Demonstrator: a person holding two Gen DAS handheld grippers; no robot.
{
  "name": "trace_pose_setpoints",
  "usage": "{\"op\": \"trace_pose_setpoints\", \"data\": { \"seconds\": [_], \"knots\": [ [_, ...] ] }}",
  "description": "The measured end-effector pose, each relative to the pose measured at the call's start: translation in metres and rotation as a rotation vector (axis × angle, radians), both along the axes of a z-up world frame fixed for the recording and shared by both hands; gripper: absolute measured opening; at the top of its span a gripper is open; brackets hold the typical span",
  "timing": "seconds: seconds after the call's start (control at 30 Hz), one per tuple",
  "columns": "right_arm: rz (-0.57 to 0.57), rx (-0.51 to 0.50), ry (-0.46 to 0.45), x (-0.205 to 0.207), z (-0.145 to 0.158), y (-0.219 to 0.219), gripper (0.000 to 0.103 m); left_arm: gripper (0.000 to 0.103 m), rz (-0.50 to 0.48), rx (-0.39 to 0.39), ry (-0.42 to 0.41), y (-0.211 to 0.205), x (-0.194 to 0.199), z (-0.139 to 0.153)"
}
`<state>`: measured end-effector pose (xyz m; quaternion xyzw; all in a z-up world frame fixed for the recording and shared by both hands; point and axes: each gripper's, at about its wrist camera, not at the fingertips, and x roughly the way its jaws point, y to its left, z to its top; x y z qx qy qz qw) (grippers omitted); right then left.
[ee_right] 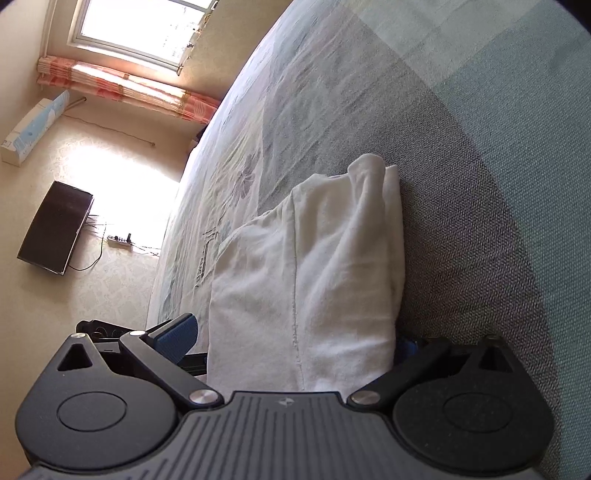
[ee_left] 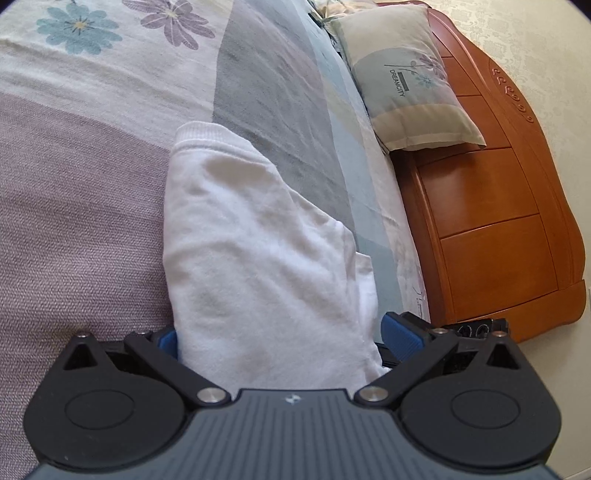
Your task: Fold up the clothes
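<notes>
Both fisheye wrist views sit close over the patchwork floral bedspread [ee_left: 74,192]; the left faces the orange wooden headboard [ee_left: 498,221], the right the sunlit window [ee_right: 147,26]. They share the folded white cotton garment [ee_left: 258,258].

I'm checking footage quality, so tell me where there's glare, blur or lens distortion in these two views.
Right wrist view: the window and sunlit wall are blown out, and the bed edge bows. Left wrist view: even light, the headboard curves, and the white garment is soft close up.
</notes>
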<state>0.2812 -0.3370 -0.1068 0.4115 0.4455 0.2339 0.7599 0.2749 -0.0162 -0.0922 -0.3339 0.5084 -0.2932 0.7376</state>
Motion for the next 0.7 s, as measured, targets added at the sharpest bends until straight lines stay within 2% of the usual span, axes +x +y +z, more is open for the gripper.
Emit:
{"op": "trace_pose_setpoints", "data": {
  "seconds": [0.17,0.3,0.43,0.53,0.63,0.7],
  "knots": [
    [0.030,-0.009,-0.027,-0.016,0.003,0.001,0.103,0.102,-0.045,-0.052,0.002,0.004,-0.016,-0.004],
    [0.038,0.021,-0.028,-0.022,0.000,-0.006,0.103,0.102,-0.002,-0.038,0.037,-0.004,-0.006,-0.003],
    [0.011,0.019,0.006,-0.009,0.002,-0.003,0.103,0.102,0.015,-0.012,0.049,-0.014,-0.009,0.002],
    [0.021,0.003,-0.004,-0.016,0.005,0.000,0.103,0.102,-0.009,-0.050,0.055,-0.009,-0.021,0.001],
    [0.038,0.013,-0.039,-0.030,0.004,-0.003,0.103,0.102,0.015,-0.113,0.057,0.003,-0.028,-0.005],
    [0.038,0.035,-0.068,-0.038,0.001,-0.008,0.103,0.102,0.035,-0.111,0.082,0.002,-0.023,-0.005]
  ]
}}
